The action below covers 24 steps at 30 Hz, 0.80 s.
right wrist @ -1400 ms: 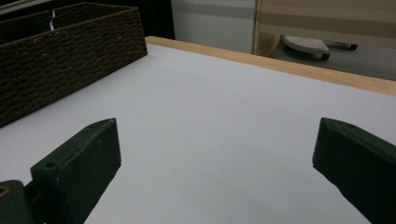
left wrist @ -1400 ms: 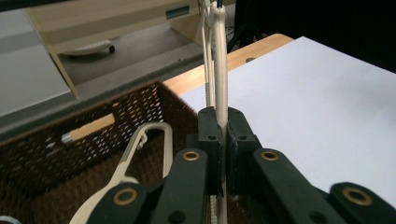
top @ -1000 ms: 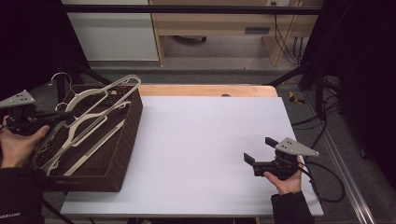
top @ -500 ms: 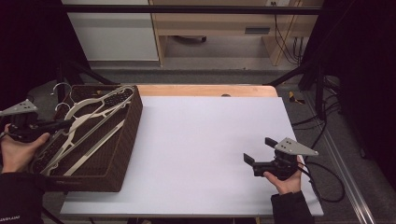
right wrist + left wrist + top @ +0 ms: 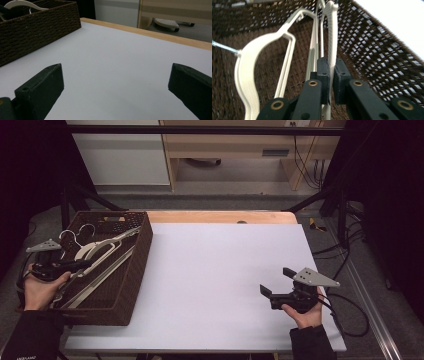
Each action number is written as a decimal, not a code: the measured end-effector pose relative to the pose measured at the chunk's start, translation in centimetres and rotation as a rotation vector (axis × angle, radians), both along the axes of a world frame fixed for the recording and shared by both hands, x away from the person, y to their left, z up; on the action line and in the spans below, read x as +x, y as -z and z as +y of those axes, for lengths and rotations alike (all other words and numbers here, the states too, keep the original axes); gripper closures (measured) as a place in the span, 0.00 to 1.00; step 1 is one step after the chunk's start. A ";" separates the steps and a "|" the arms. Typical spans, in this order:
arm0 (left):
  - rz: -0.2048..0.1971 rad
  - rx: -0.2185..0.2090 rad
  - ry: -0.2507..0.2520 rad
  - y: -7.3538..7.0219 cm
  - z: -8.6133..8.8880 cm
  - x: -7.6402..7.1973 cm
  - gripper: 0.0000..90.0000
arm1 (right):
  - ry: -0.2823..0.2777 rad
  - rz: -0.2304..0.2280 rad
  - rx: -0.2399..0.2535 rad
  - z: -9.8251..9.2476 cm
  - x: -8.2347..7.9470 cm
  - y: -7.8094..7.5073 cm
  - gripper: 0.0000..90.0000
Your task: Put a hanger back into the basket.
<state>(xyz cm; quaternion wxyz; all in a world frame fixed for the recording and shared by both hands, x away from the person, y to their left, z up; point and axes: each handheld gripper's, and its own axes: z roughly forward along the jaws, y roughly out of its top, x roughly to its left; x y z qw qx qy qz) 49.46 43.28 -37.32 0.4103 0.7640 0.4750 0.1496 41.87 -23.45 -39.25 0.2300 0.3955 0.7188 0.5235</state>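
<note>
Two tongs: left (image 5: 331,75) pinching hanger (image 5: 331,32), right (image 5: 115,92) wide apart.

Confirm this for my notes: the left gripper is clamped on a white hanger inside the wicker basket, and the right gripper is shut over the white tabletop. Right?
Not quite. The right gripper is open: the right gripper view shows its jaws wide apart over the white tabletop. The rest holds: the left gripper is clamped on a white hanger inside the wicker basket.

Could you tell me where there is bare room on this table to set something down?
The white table top is bare between the wicker basket and the right gripper, up to the wooden back edge. The basket is crowded with hangers, where the left gripper grips one.
</note>
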 end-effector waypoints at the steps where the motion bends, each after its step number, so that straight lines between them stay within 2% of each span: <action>1: 0.012 -0.008 -0.013 0.2 0.2 0.0 0.94 | -0.001 -0.001 0.000 0.0 0.0 0.0 0.01; 3: 0.028 -0.011 -0.050 0.4 0.4 0.2 0.93 | 0.001 -0.001 0.001 0.0 0.0 0.0 0.01; 6: 0.044 0.032 -0.102 0.5 0.3 0.3 0.90 | -0.002 0.000 -0.001 0.0 0.0 0.0 0.01; 7: 0.028 0.057 -0.126 0.3 0.3 0.3 0.85 | -0.002 0.000 0.000 0.0 0.0 0.0 0.01; 9: -0.001 0.032 -0.153 -0.2 0.3 0.0 0.78 | -0.001 -0.001 -0.001 0.0 0.0 0.0 0.01; 10: -0.018 0.039 -0.177 -0.6 0.3 -0.2 0.73 | 0.000 0.000 -0.002 0.0 0.0 0.0 0.01; 12: -0.056 0.067 -0.199 -1.2 0.1 -0.5 0.71 | -0.004 0.001 -0.003 0.0 0.0 0.0 0.01; 13: -0.076 0.064 -0.204 -1.6 0.1 -0.8 0.70 | -0.003 0.002 -0.003 0.0 0.0 0.0 0.01; 15: -0.113 0.068 -0.209 -2.3 -0.1 -1.4 0.66 | -0.004 0.001 -0.004 0.0 0.0 0.0 0.01; 19: -0.186 0.032 -0.194 -3.4 -1.5 -2.7 0.60 | -0.003 0.001 -0.001 0.0 0.0 0.0 0.01; 24: -0.262 -0.025 -0.123 -4.2 -3.9 -4.4 0.49 | -0.006 -0.003 0.001 0.0 0.0 0.0 0.01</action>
